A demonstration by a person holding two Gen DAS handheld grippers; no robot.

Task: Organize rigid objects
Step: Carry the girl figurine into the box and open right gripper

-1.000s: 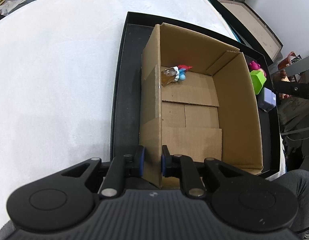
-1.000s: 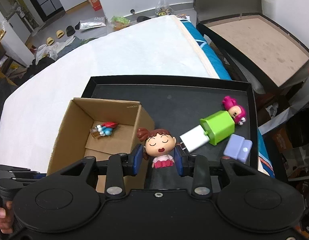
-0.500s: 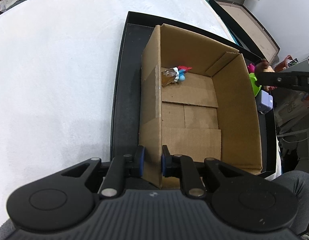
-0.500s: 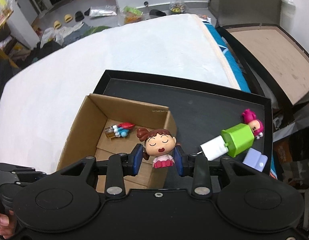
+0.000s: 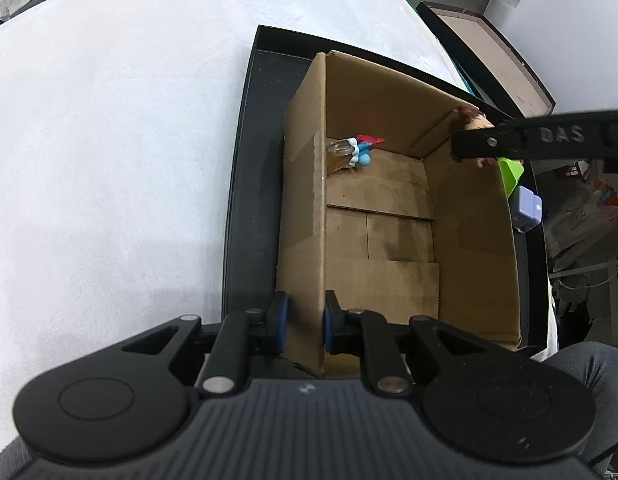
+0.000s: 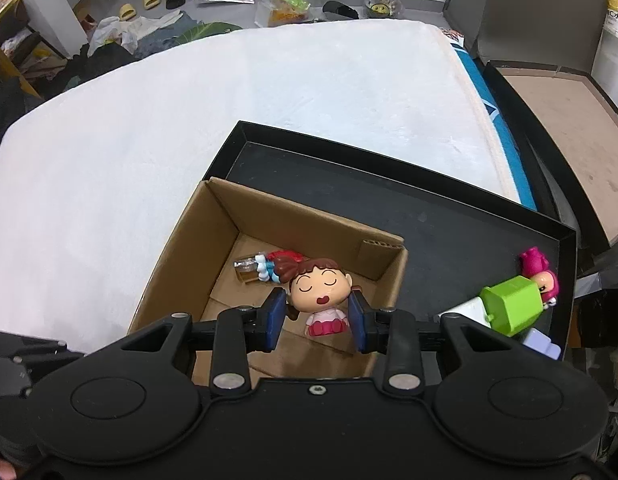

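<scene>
My left gripper (image 5: 303, 322) is shut on the near left wall of an open cardboard box (image 5: 473, 216) that stands in a black tray (image 5: 249, 184). My right gripper (image 6: 316, 317) is shut on a doll figure (image 6: 319, 292) with brown hair and a pink dress, held over the box's (image 6: 177, 248) right part. In the left wrist view the doll (image 5: 475, 118) shows at the box's far right corner. A small red and blue toy (image 6: 265, 266) lies in the box's far corner.
On the tray's (image 6: 449, 216) right side lie a green and white block toy (image 6: 505, 308), a pink figure (image 6: 539, 272) and a lilac piece (image 6: 543, 344). The tray sits on a white padded surface (image 6: 189, 120). Another tray (image 6: 569, 128) lies off to the right.
My right gripper has carried the doll left, from above the tray to above the box. My left gripper has stayed clamped on the box wall.
</scene>
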